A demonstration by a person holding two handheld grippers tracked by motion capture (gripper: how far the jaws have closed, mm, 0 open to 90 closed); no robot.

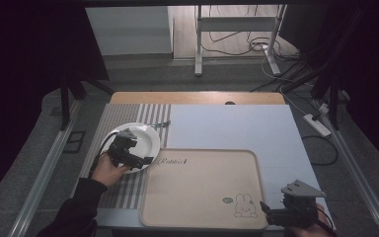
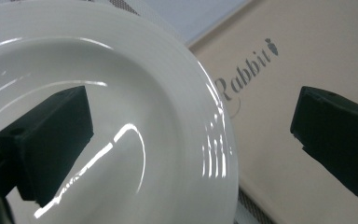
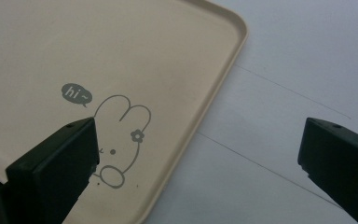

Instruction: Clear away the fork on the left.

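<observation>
A white plate (image 1: 133,140) rests on a striped placemat (image 1: 121,116) at the table's left. My left gripper (image 1: 145,162) is open at the plate's near right edge. In the left gripper view the plate (image 2: 121,70) has its rim between the jaws of that gripper (image 2: 191,112); one jaw is over the bowl, the other over the tray (image 2: 307,56). The beige tray (image 1: 202,187), printed with "Rabbit" and a bunny, lies empty at the front centre. My right gripper (image 1: 266,211) is open at the tray's near right corner. In its own view, this gripper (image 3: 198,130) straddles the tray's rim (image 3: 223,70).
A metal utensil (image 1: 160,124) lies on the placemat just beyond the plate. A pale mat (image 1: 237,128) covers the right and far part of the table. Behind the table stand a metal frame (image 1: 237,29) and floor cables; a power strip (image 1: 317,124) lies on the right.
</observation>
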